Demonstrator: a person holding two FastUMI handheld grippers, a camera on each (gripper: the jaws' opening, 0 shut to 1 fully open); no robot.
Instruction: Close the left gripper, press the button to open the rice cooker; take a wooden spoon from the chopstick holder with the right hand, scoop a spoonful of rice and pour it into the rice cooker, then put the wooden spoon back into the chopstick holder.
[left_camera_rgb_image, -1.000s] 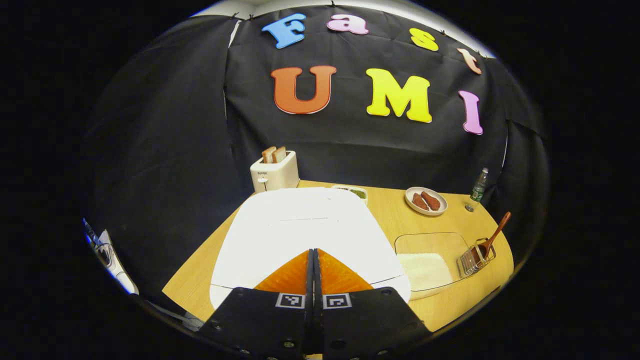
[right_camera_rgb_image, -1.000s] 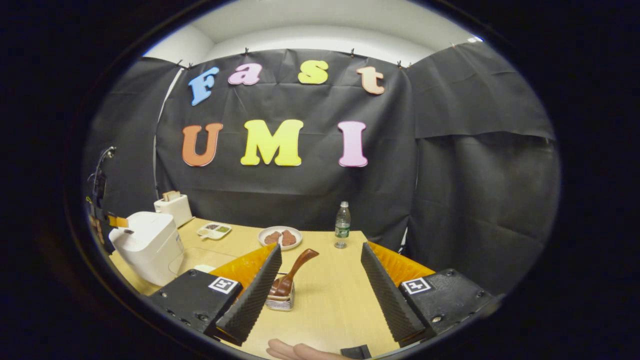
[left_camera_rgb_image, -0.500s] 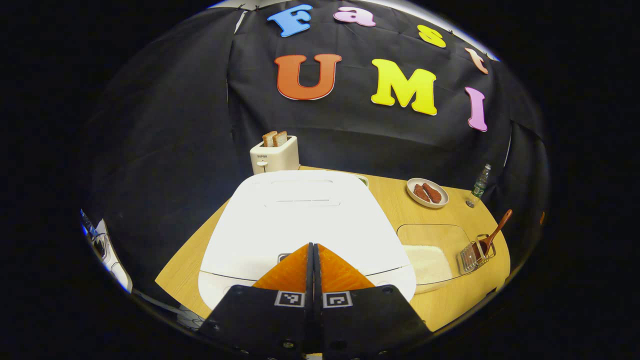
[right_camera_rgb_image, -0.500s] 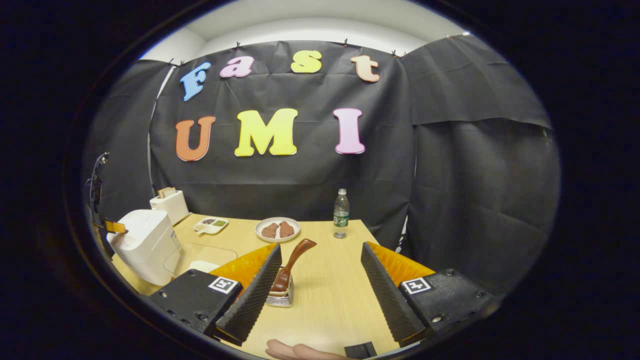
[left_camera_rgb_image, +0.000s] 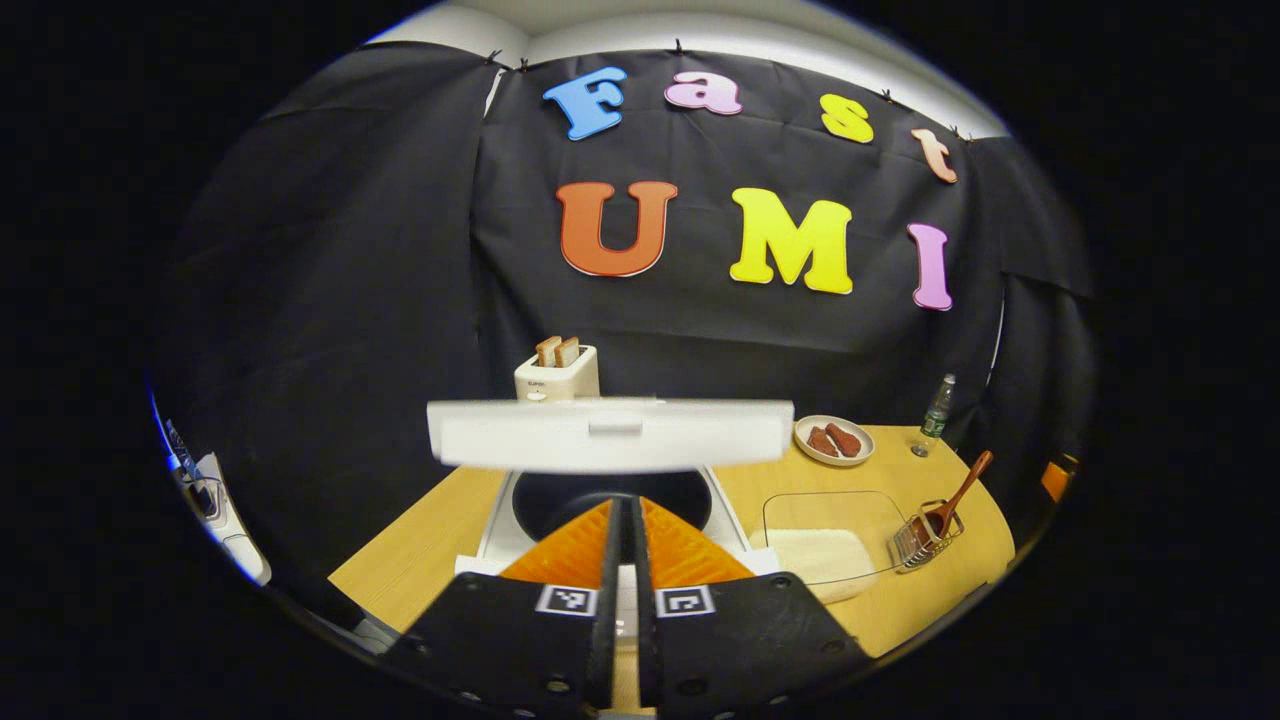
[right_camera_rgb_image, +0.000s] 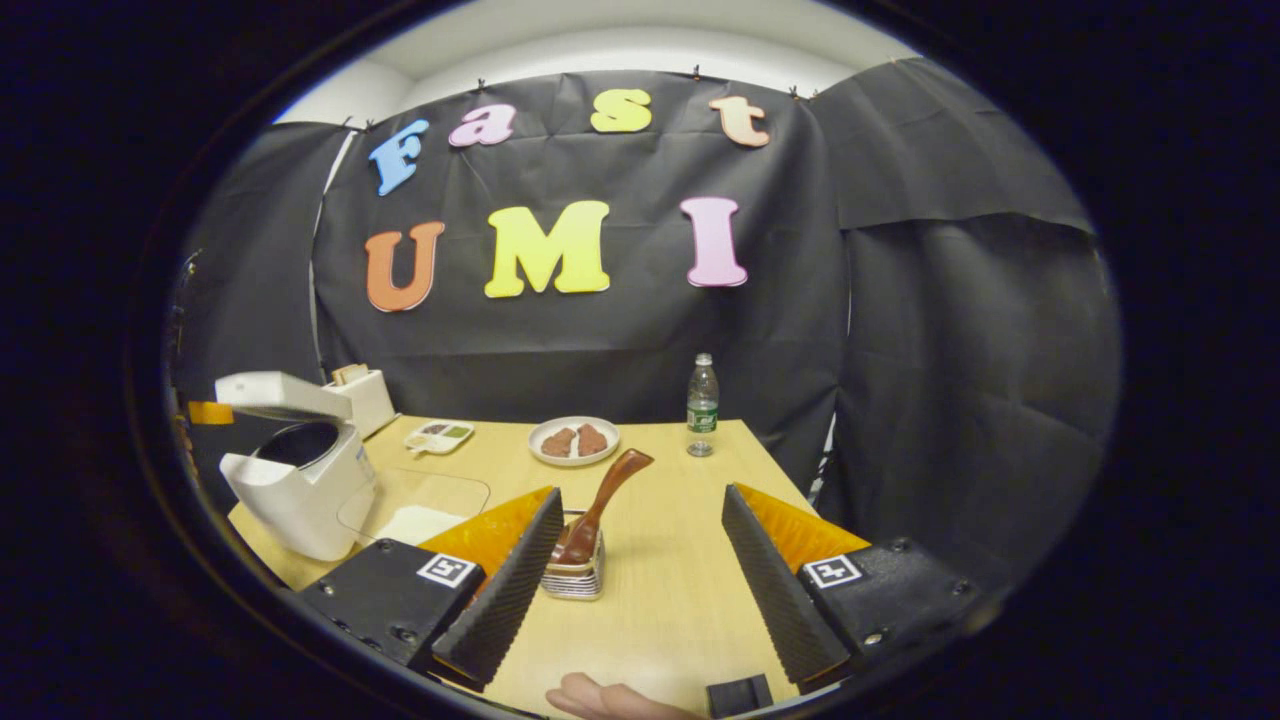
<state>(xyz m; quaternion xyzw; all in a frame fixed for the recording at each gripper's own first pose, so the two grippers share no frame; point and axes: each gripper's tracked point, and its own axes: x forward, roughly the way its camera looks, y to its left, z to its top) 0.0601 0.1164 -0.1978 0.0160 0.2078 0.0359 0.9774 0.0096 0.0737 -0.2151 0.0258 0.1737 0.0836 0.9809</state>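
— On the near-left corner of the table (right_camera_rgb_image: 690, 600), what has changed with the rice cooker (right_camera_rgb_image: 300, 490)?

— Half a second ago its white lid (left_camera_rgb_image: 610, 433) lay flat and shut under the left gripper (left_camera_rgb_image: 620, 520); now the lid stands swung up, blurred with motion, and the dark inner pot (left_camera_rgb_image: 610, 495) shows beneath it; the button press has done its work, so I judge the first step complete.

— And the left gripper itself?

— Its orange fingers sit pressed together, nothing between them, their tips just over the cooker's front edge; whether they touch the body I cannot say, the view being foreshortened there.

— What follows for the task?

— The turn passes to the right gripper (right_camera_rgb_image: 640, 530); its ridged fingers are spread wide apart and hold nothing; over the last second the chopstick holder (right_camera_rgb_image: 575, 575) has drawn closer to its left finger, so the approach is under way.

— Where is the spoon?

— The wooden spoon (right_camera_rgb_image: 600, 500) stands bowl-down in the holder, handle leaning up and to the right, just beside the left finger and between the two in line of sight; not yet gripped.

— And the rice?

— White rice (left_camera_rgb_image: 815, 555) lies in the clear tray (left_camera_rgb_image: 835, 510) between cooker and holder; the scoop should be a short carry from there to the open pot.

— Any hazard?

— The holder looks light; a sideways nudge might tip it.
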